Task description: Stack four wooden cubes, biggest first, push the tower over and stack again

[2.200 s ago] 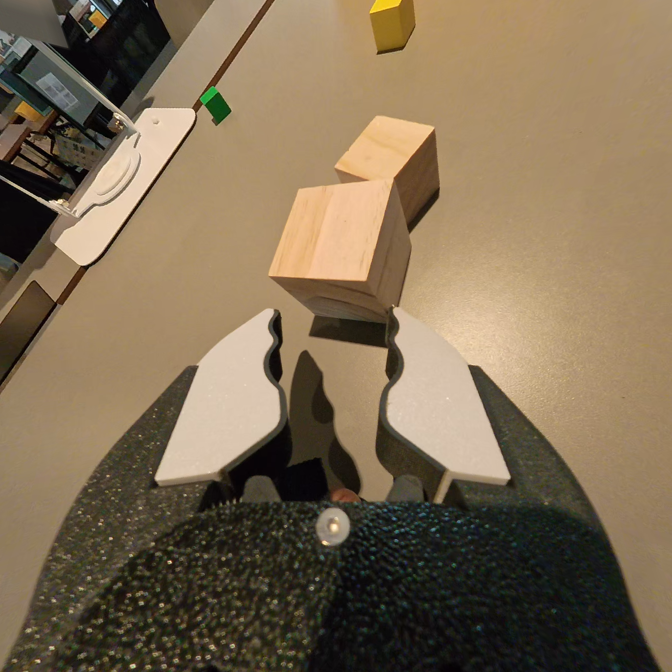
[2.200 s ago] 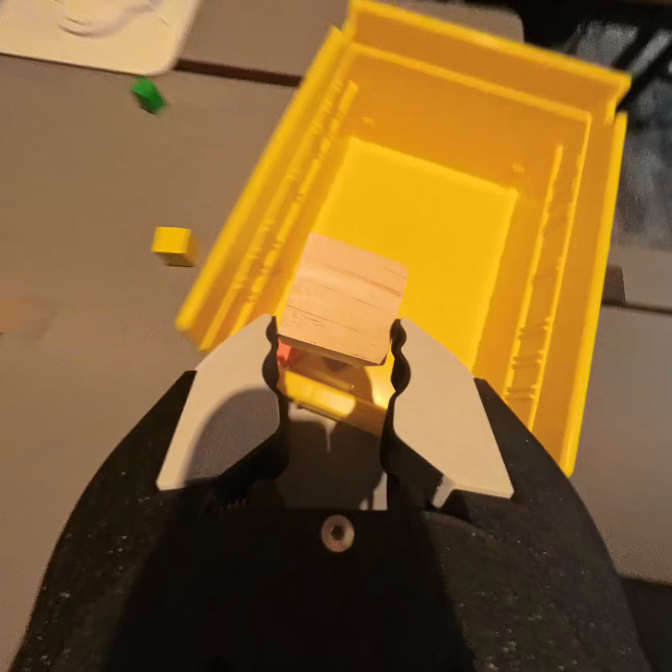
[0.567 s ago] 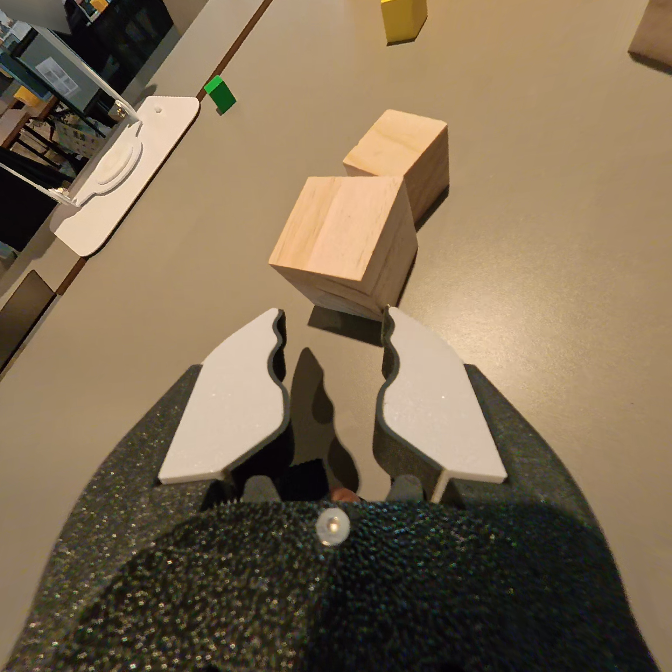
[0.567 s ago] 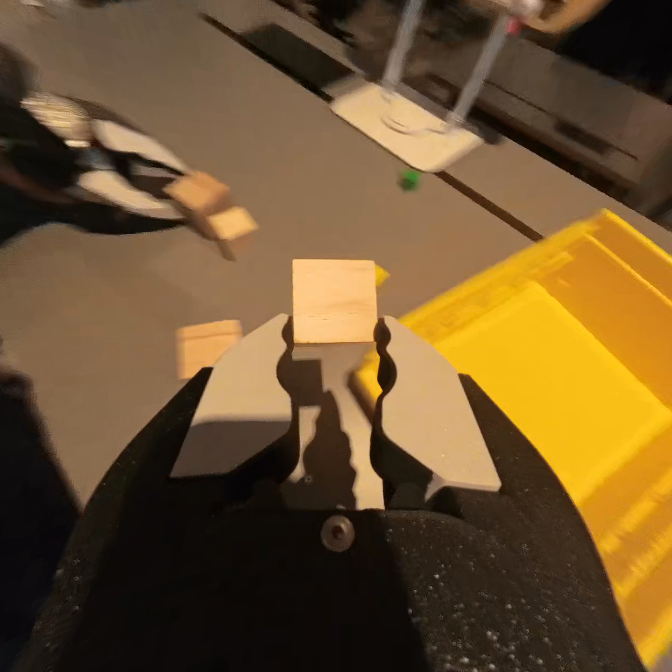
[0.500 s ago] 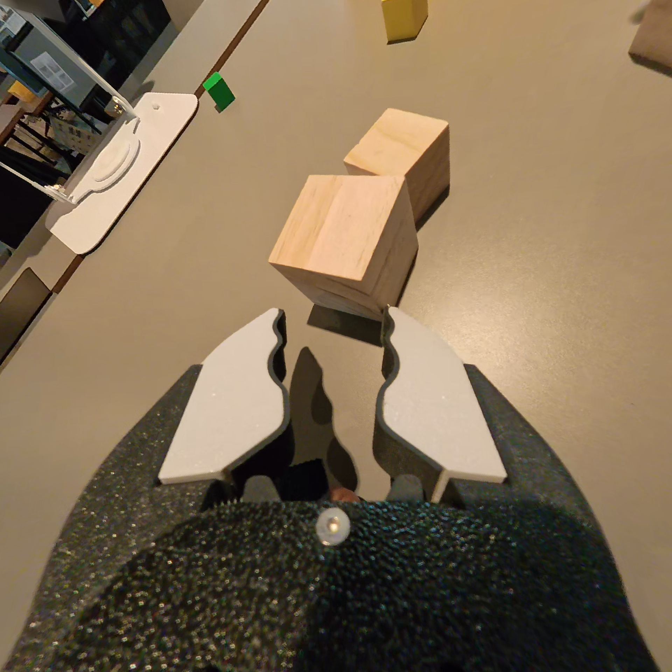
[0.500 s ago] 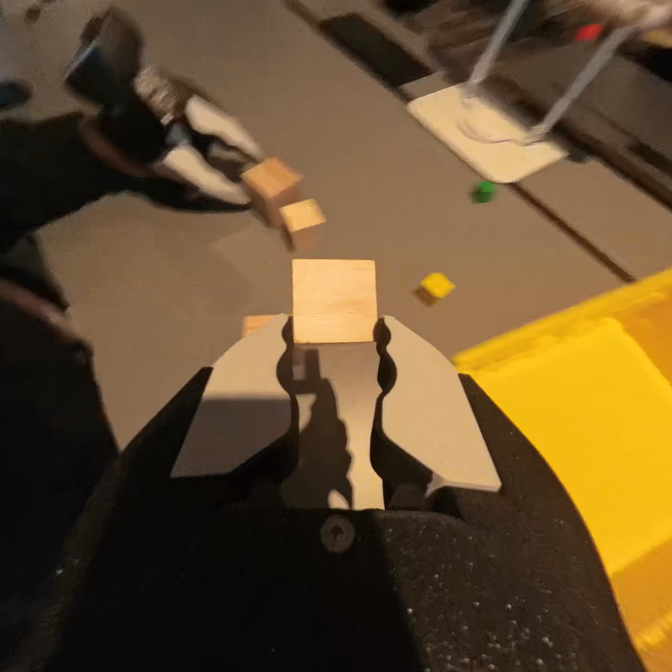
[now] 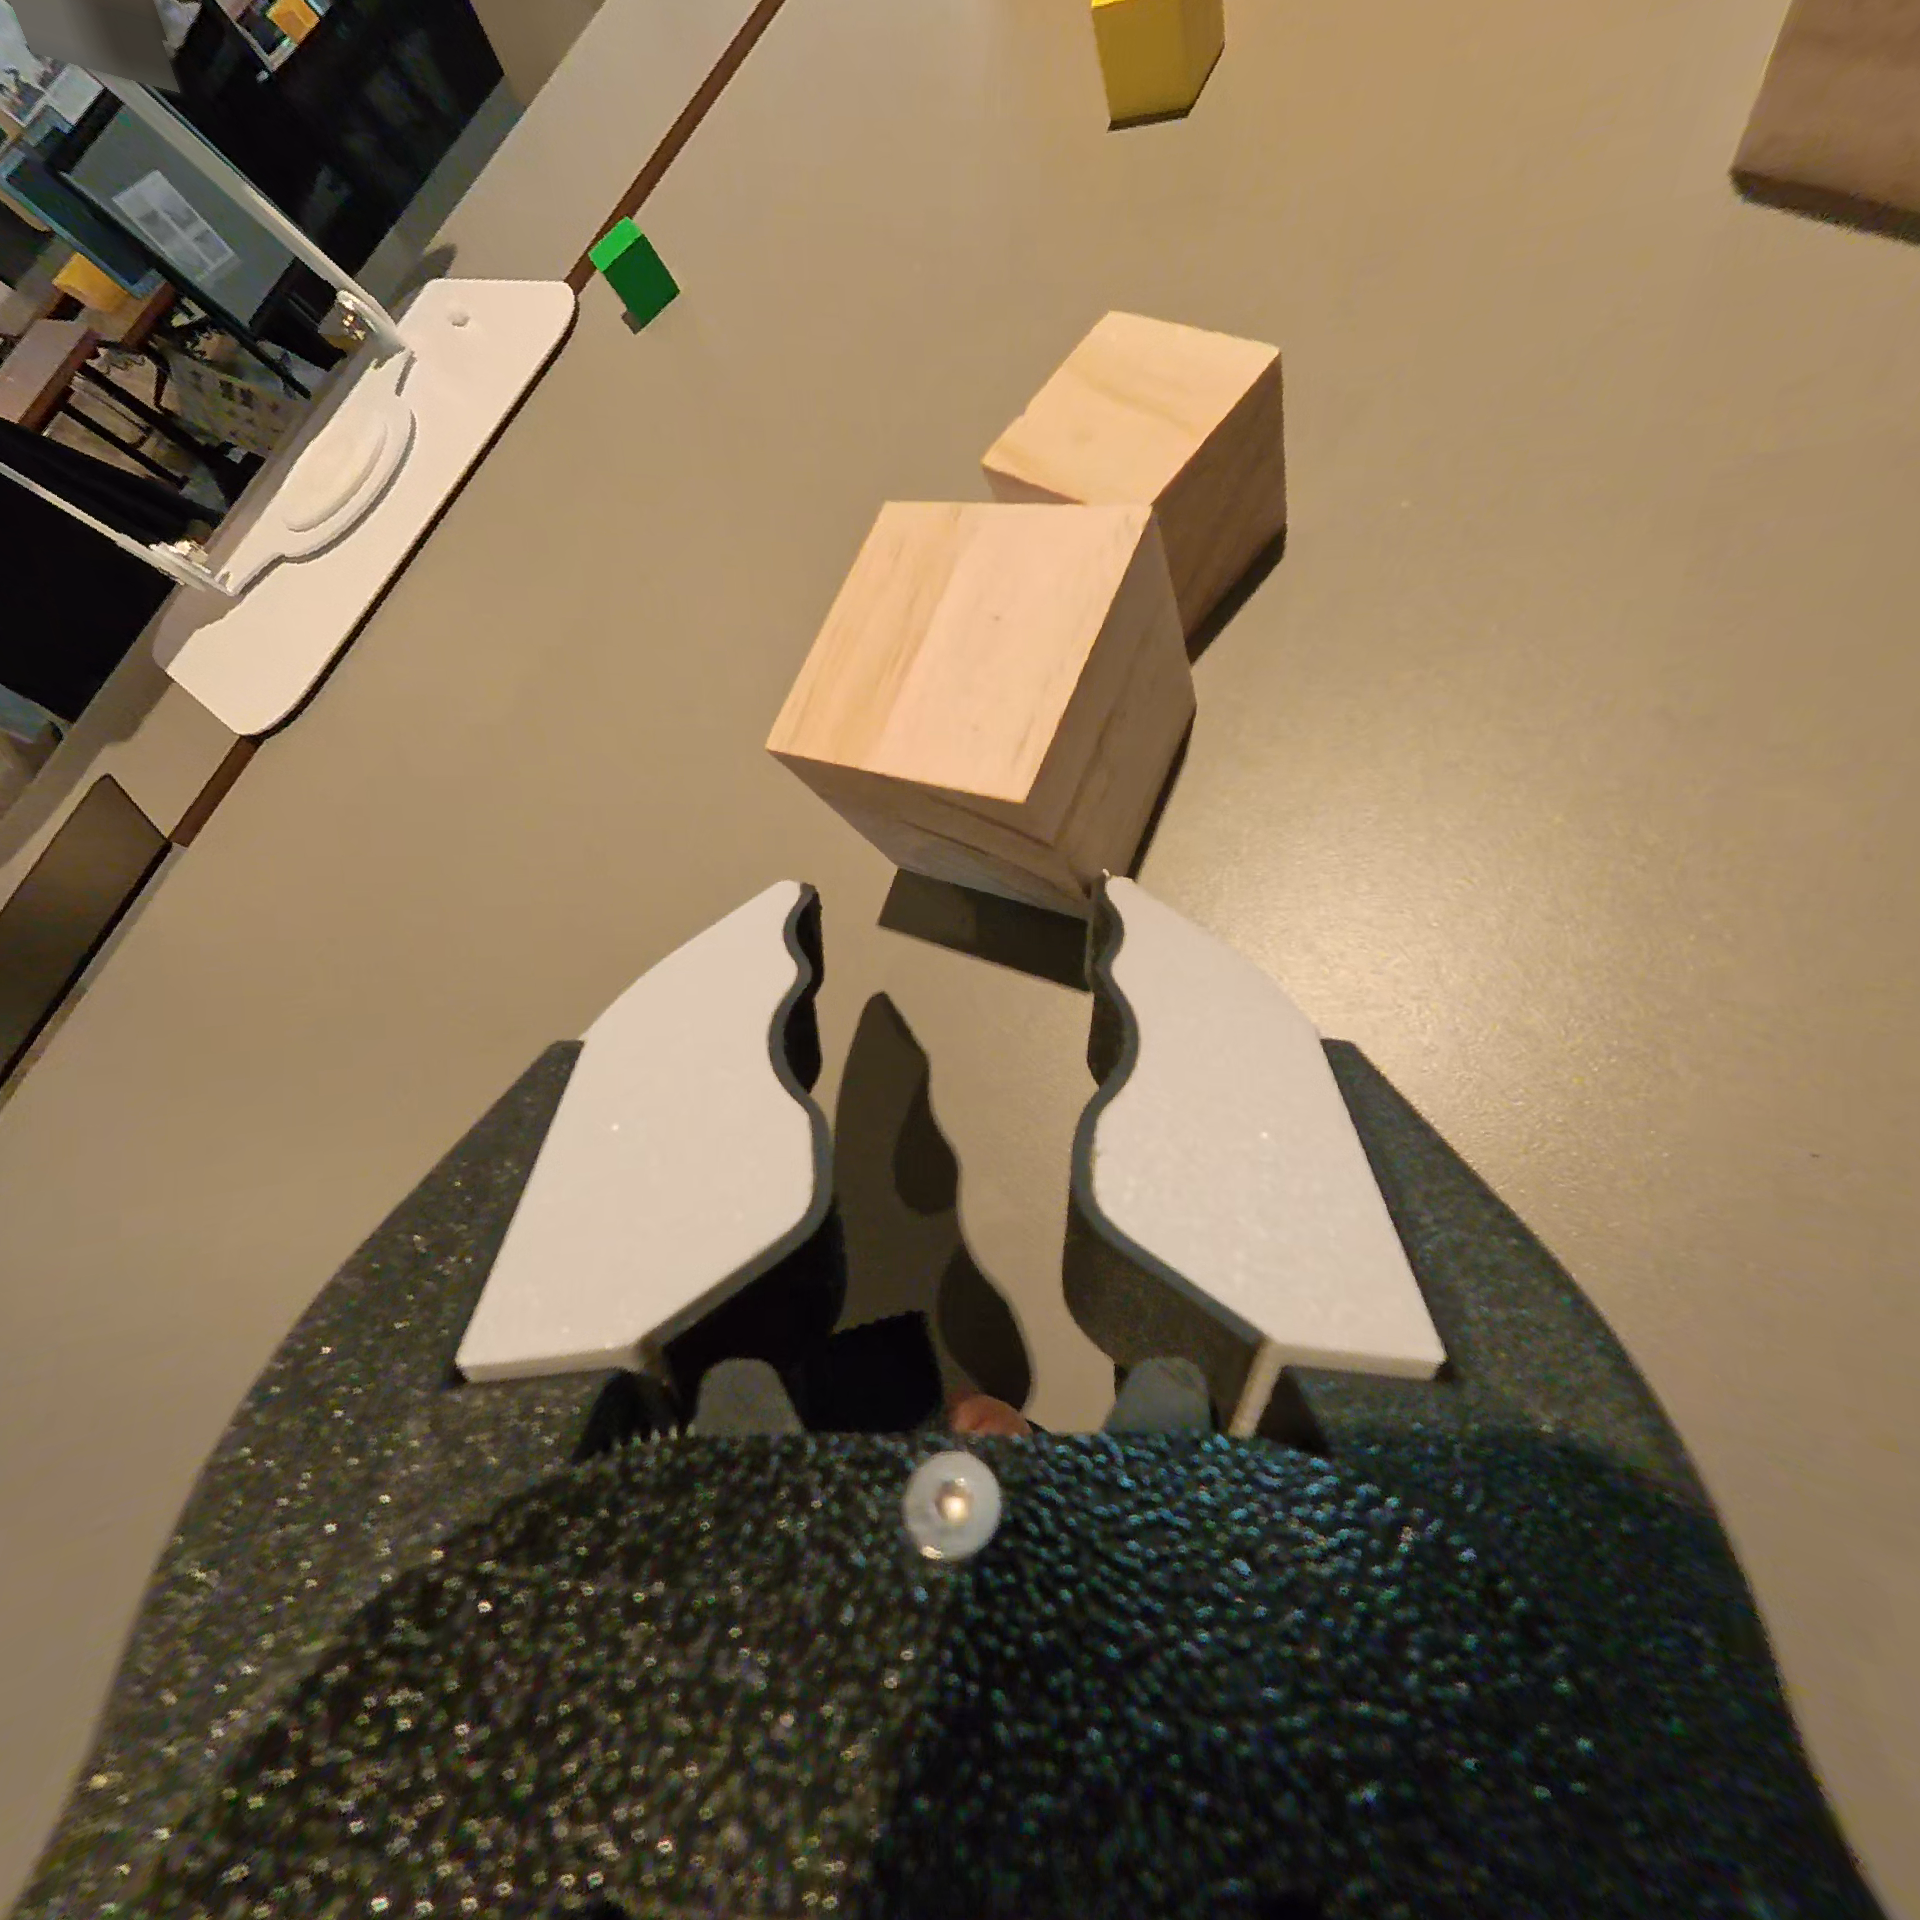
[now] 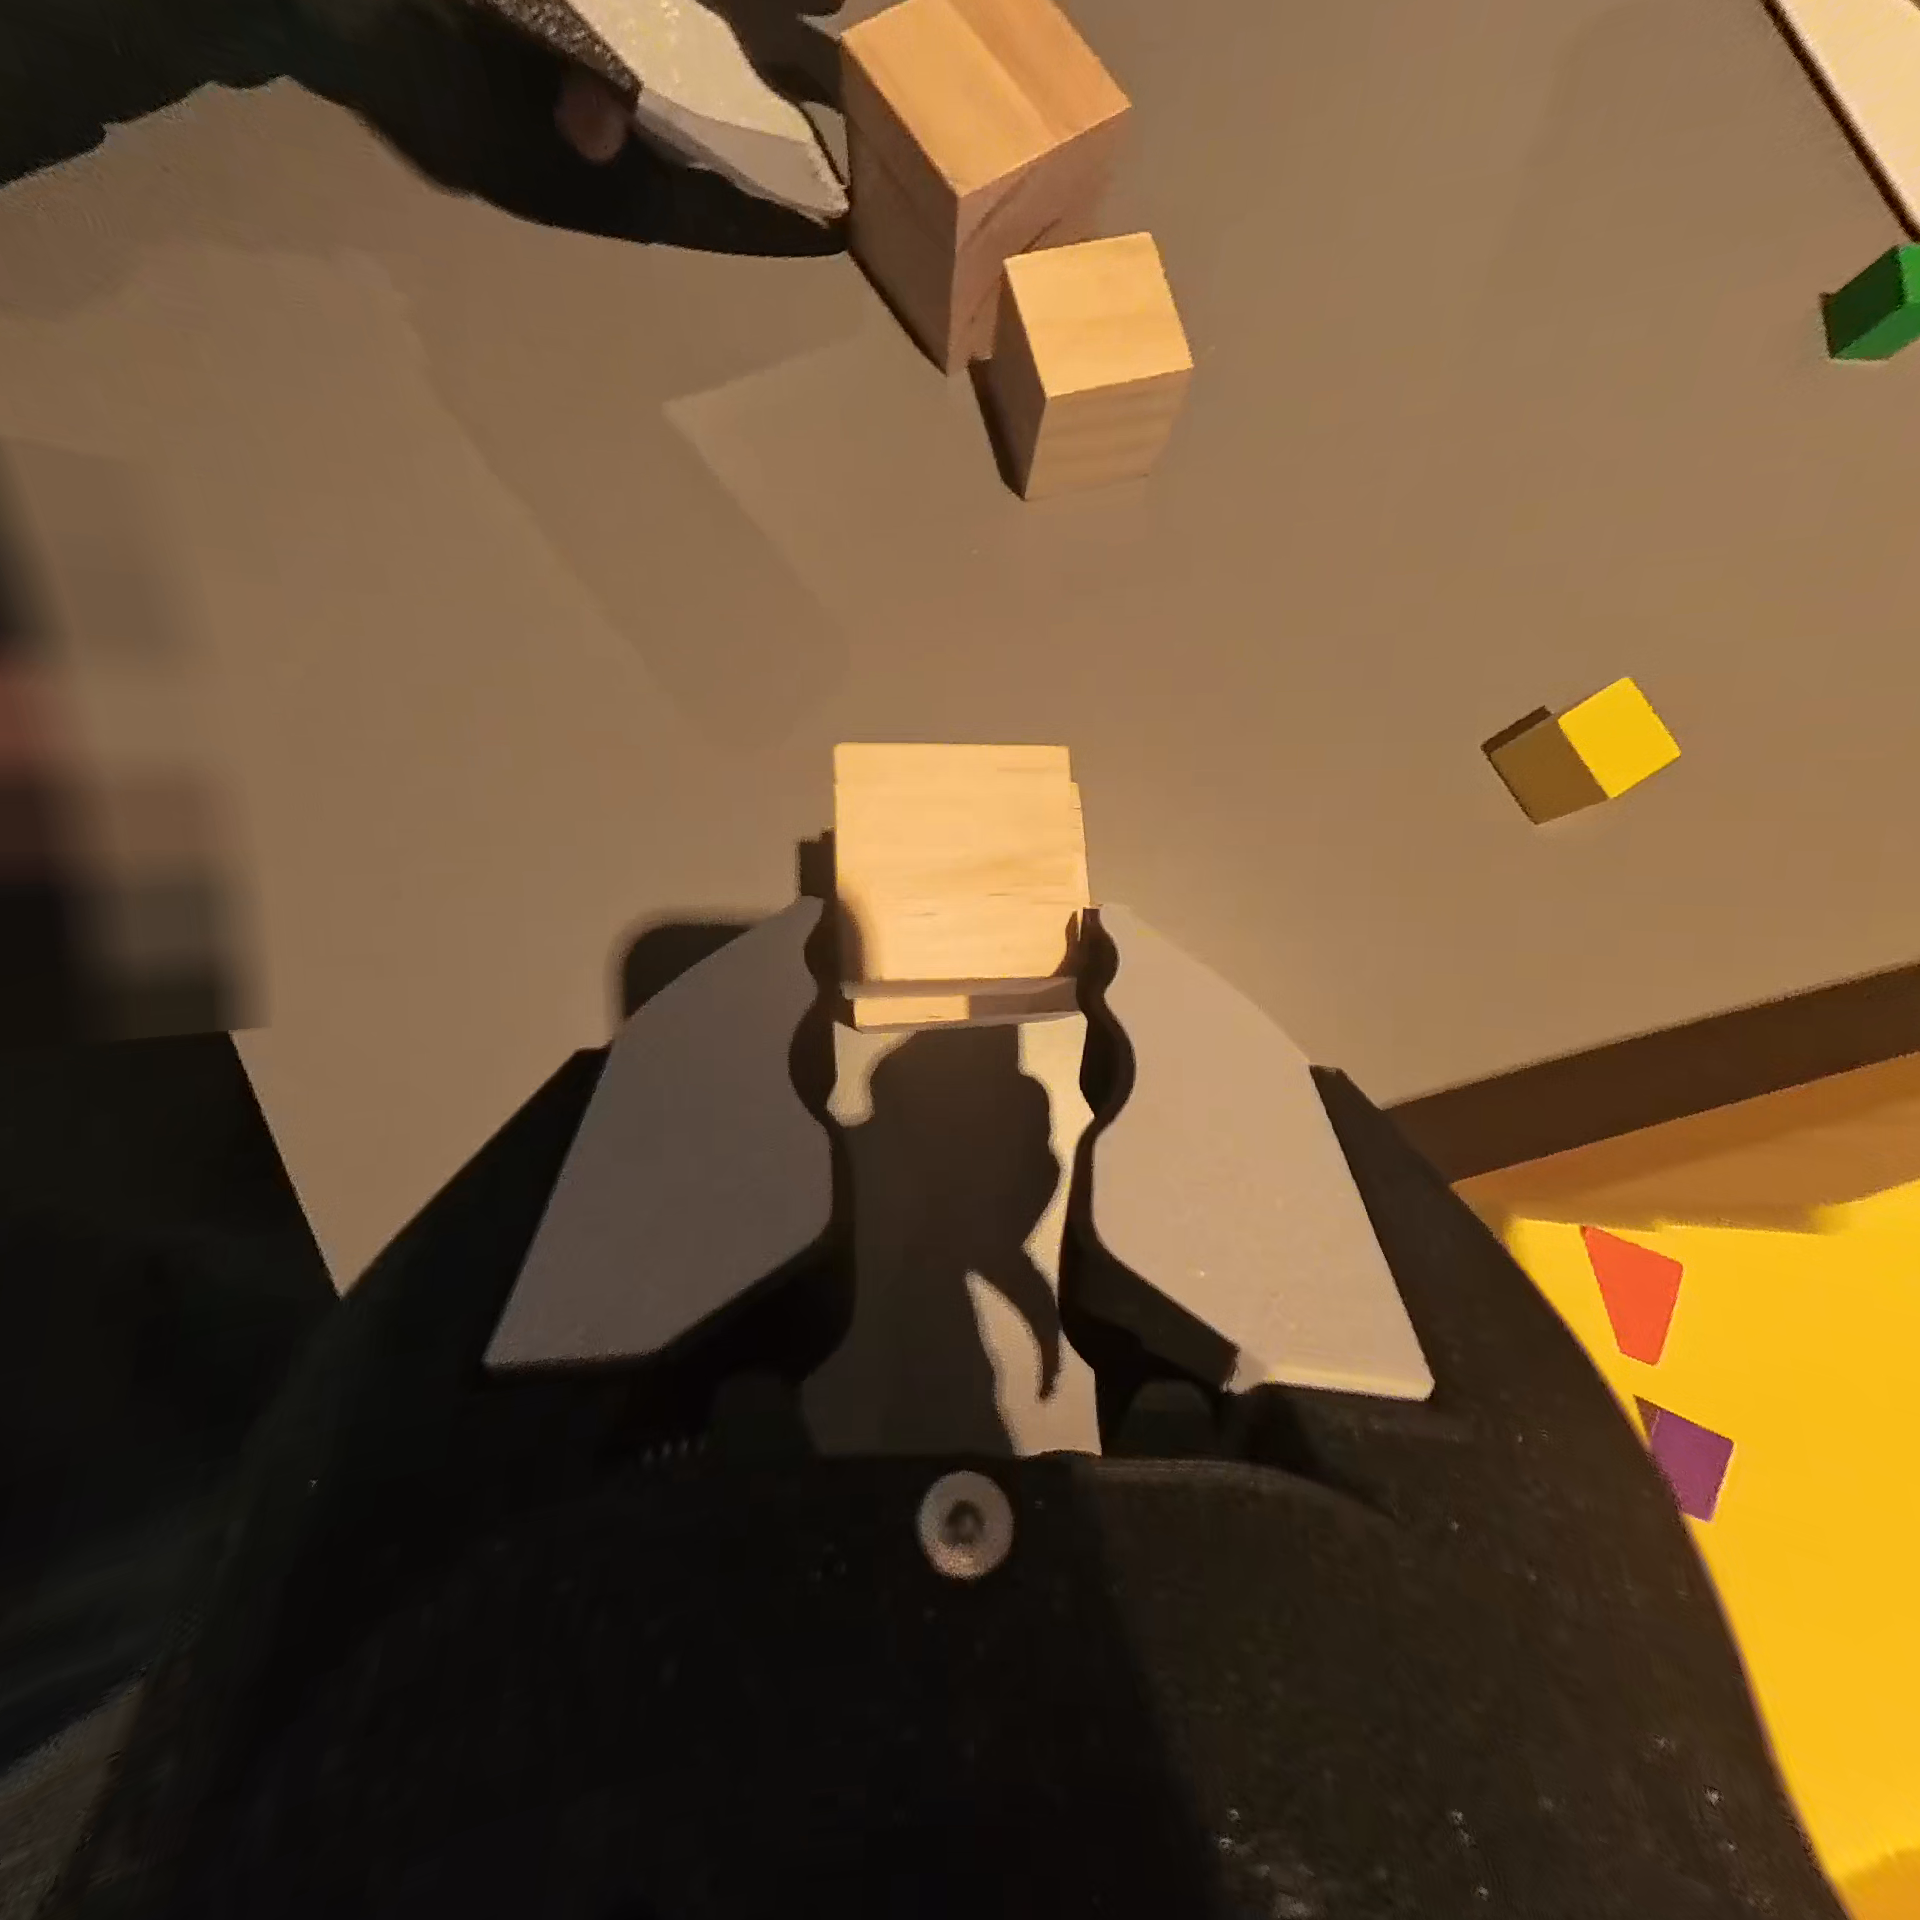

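Now the right gripper [image 8: 954,940], jaws clamped on a cube [image 8: 956,857], has swung from the yellow bin [image 8: 1787,1475] to low centre over the table, while the left gripper [image 7: 951,914], unmoved, holds the big cube [image 7: 982,686] tilted at centre, so stacking seems close.
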{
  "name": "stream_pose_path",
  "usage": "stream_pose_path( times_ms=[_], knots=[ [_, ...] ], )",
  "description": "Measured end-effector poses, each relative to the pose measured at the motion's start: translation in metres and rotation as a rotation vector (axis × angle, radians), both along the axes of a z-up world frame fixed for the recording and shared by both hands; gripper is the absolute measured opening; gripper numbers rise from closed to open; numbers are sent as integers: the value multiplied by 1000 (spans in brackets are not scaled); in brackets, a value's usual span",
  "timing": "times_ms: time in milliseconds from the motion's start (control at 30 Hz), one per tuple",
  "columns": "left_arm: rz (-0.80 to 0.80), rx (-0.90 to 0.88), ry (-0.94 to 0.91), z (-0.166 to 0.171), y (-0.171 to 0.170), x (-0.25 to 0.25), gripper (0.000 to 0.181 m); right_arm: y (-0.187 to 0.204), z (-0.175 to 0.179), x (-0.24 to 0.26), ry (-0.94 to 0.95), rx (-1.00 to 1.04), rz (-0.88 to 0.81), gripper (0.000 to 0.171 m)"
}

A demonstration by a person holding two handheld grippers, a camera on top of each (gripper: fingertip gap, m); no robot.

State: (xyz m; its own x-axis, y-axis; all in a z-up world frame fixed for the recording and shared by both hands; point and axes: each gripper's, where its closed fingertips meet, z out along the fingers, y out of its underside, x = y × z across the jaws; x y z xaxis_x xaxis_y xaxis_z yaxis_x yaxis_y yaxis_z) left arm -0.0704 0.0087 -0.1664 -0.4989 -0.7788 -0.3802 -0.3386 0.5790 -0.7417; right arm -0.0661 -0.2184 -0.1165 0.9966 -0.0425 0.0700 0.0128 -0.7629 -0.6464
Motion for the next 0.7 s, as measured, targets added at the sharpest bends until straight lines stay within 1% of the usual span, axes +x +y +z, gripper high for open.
stream_pose_path(
  times_ms=[67,233,433,633,700],
  knots=[
    [-1,0,0,0,0,0,48,0,0,3,-9,1,-21,45],
    [-1,-5,7,0,0,0,48,-7,7,8,-39,25,-24,58],
    [-1,-5,7,0,0,0,48,-24,26,18,-1,114,-52,58],
    [0,-8,10,-1,0,0,47,-9,17,3,32,120,20,61],
    [1,-8,10,-1,0,0,47,0,12,0,54,128,38,58]
  ],
)
